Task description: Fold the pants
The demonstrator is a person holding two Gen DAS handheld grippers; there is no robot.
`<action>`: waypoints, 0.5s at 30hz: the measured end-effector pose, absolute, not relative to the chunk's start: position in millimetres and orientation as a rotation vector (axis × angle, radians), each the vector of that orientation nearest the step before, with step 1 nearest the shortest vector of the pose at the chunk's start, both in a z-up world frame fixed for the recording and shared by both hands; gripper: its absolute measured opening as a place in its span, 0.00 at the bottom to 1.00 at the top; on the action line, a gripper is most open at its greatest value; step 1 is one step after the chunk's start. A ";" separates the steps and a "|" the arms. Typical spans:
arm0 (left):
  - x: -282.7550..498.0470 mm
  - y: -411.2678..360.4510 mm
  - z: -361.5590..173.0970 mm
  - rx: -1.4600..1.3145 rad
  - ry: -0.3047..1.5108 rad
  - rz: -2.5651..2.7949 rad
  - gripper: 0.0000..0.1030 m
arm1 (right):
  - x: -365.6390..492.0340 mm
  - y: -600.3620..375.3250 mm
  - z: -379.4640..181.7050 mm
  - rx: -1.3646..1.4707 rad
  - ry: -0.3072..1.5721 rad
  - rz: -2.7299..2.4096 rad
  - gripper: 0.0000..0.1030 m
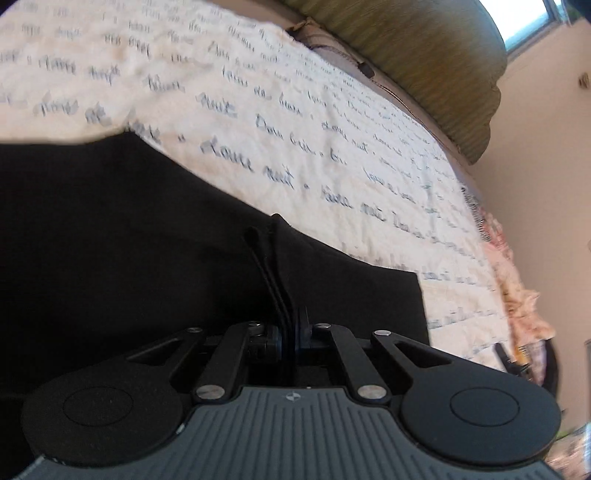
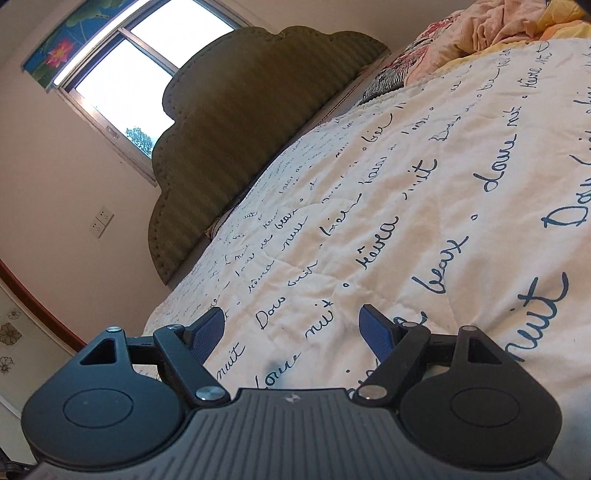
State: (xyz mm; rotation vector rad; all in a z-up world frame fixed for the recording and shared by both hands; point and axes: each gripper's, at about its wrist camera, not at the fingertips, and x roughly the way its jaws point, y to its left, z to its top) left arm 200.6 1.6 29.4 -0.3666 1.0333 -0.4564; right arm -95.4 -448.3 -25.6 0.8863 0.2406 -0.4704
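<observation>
Our left hand-held gripper is closed on a folded edge of the black pants, which lie on the white quilt with blue handwriting print on the bed. We hold the right hand-held gripper open and empty just above the same quilt, and the green headboard is behind it.

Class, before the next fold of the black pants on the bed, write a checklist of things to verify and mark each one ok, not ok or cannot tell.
1. Left gripper shut on a fold of the pants: ok.
2. Several layers pinched together, not one: ok, stacked edges show at the pads.
3. Right gripper holding the pants: not ok, it is open and holds nothing.
4. Quilt ahead of the right gripper free of objects: ok.
5. Pants lying flat overall: cannot tell, much is out of view.
6. Crumpled pink bedding away from the fold area: ok.
</observation>
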 end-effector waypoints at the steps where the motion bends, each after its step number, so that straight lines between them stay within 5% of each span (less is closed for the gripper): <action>1: 197.8 3.0 30.9 -0.312 1.007 -0.433 0.06 | -94.3 -447.3 -25.1 0.878 0.248 -0.476 0.78; 15: 157.2 21.7 25.2 -0.257 0.856 -0.424 0.06 | -81.4 -441.6 -21.6 0.800 0.314 -0.514 0.78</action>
